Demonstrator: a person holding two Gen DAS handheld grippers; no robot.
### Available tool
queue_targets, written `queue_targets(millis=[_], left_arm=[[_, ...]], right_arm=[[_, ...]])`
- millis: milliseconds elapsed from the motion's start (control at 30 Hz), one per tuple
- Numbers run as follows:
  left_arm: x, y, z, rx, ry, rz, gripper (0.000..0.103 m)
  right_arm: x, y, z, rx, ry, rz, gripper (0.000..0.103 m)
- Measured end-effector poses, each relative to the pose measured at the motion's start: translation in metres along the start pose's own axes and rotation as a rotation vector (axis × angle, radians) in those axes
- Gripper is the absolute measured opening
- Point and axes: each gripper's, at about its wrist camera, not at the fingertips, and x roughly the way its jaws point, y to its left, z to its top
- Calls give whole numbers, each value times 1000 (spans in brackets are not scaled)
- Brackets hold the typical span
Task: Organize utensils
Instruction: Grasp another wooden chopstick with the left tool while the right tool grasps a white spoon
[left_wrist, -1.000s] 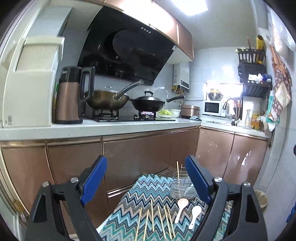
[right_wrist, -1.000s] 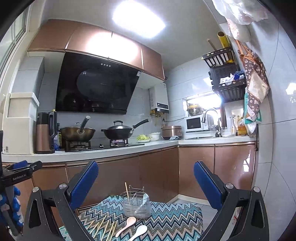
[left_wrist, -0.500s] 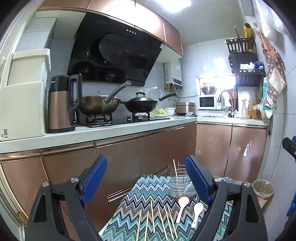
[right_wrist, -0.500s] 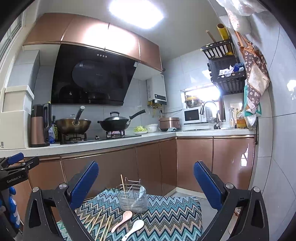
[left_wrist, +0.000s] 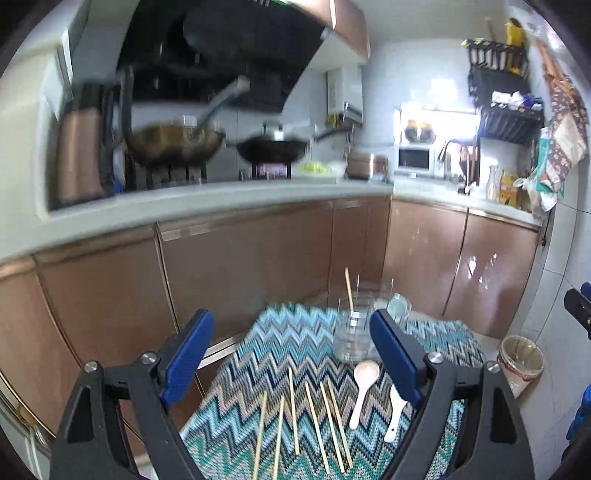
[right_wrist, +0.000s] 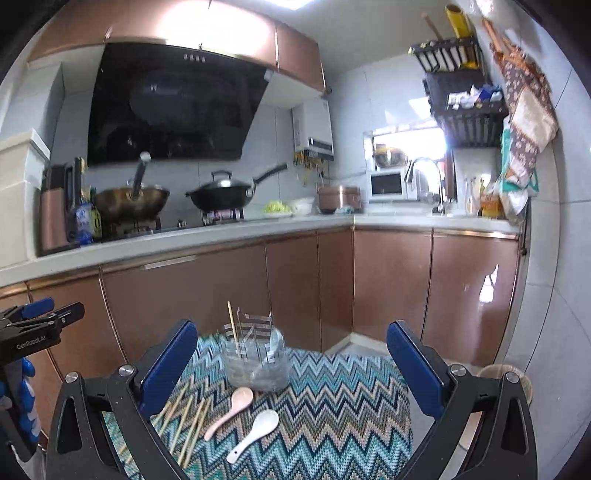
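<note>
Zigzag-patterned teal cloth surface (right_wrist: 332, 406) sits in a kitchen w/ copper-brown cabinets (right_wrist: 388, 288). Left gripper (left_wrist: 291, 362) & right gripper (right_wrist: 291, 362) hover above it, both jaws wide, nothing held. Clear wire-framed utensil holder (right_wrist: 256, 363) at far edge; loose wooden chopsticks (left_wrist: 295, 413), pink spoon (right_wrist: 231, 410), white spoon (right_wrist: 255, 434) just in front.

Six loose chopsticks (left_wrist: 295, 413) lay on the cloth (left_wrist: 295, 350), one more stood in the holder (right_wrist: 256, 363). Two spoons: one pink (right_wrist: 231, 411), one white (right_wrist: 255, 434). Two pans on the stove, possibly more behind the blur.
</note>
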Motion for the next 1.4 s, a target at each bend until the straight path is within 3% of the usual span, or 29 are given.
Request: queue_targets(millis=[133,333,533,700,833,1200,1400], left_arm=[[45,16,-14,-59,128,-20,86],[103,33,-39,-106,260,-25,86],[176,47,-61,-179,477,-106,85],[241,44,-81,-221,647,-184,65],[287,43,-95,-249,759,-189,49],[339,38,-109,-231,879,-186,19],[348,31,-111,-195,903,-185,14]], right_arm=[[31,-5,-12,0,73,16,98],[82,-17,-40,19,217,76,78],[148,-30,-84,56,452,192,59],[195,-41,-121,127,610,289,41],[216,-47,-138,155,676,325,36],[263,-51,-156,178,773,414,21],[283,-46,-161,162,807,443,17]])
